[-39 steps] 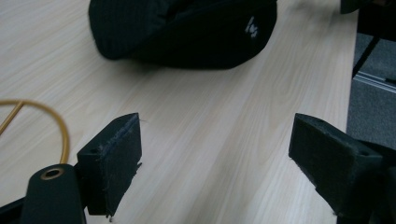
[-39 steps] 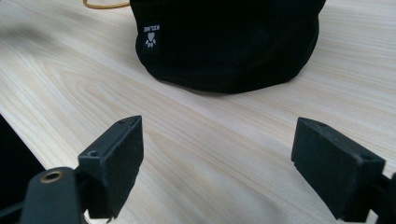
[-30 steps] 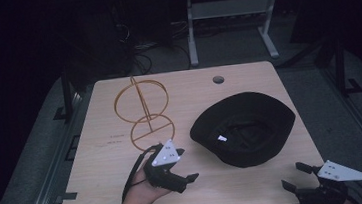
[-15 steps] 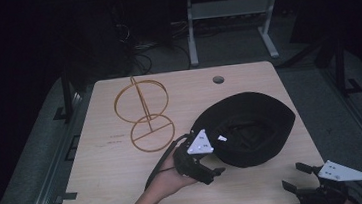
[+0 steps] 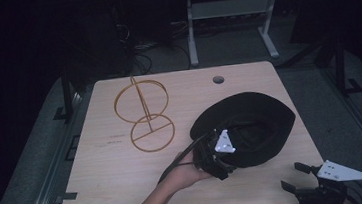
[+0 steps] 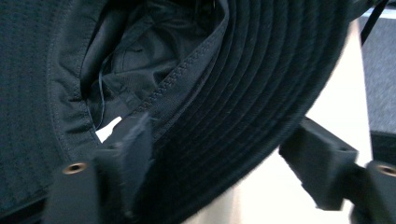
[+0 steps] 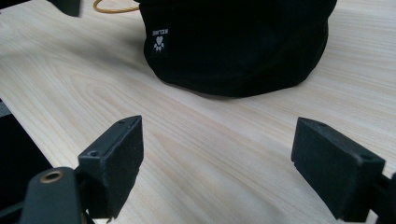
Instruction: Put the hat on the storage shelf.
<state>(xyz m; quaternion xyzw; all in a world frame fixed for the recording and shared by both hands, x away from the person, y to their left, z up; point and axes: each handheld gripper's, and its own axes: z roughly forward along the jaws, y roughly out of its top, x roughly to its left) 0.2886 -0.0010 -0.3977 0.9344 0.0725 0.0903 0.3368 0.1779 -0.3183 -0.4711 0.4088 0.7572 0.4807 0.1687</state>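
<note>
While lying brim-up, the black hat shows stitched rings and dark lining.

I take the hat as my landmark: it lies on the desk, brim up, toward the right half and nearer my edge than the far one. To the left of the hat, and a little farther from me, the wire stand rests on the desk, well apart from it. Behind the hat, near the far edge, sits the cable hole. My left gripper is at the hat's near-left brim, one jaw inside the hat and one outside, the brim between them. My right gripper hangs before the hat, to its right, at the desk's near corner.
</note>
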